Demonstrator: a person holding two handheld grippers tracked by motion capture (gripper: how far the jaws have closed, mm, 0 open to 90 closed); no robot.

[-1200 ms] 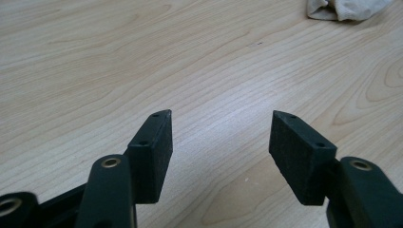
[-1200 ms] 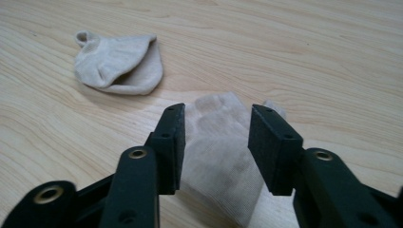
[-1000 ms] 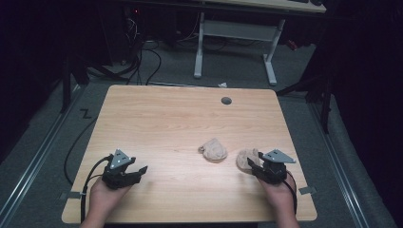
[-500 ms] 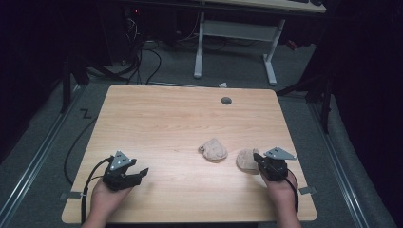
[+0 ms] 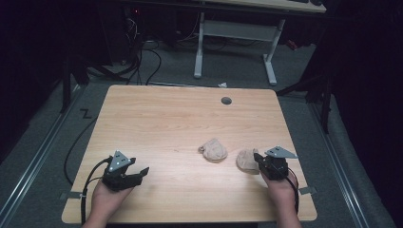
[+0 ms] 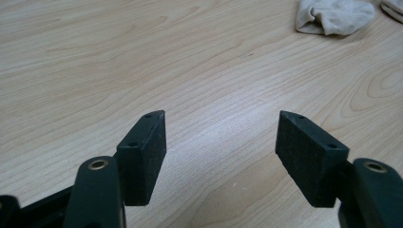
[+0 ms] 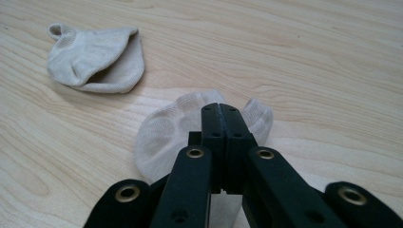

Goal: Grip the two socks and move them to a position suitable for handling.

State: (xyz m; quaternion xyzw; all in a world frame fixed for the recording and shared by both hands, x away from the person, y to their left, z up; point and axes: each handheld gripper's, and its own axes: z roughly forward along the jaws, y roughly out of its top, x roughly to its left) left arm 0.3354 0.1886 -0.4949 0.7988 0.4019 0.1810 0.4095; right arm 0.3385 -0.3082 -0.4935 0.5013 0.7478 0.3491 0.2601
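Jaws of the right gripper (image 7: 222, 111) are pressed together over the near sock (image 7: 161, 137). Second sock (image 7: 95, 59) lies just beside it, apart. Left gripper (image 6: 221, 137), jaws apart, hovers over bare table (image 5: 166, 123), well away.

Two small beige socks on the desk (image 5: 157, 123). The near sock (image 7: 161, 137) lies flattened, heel cup up, its edge pinched between the closed jaws of the right gripper (image 7: 222, 110). The far sock (image 7: 95, 59) sits just beside the near sock, apart, crumpled, its opening gaping.
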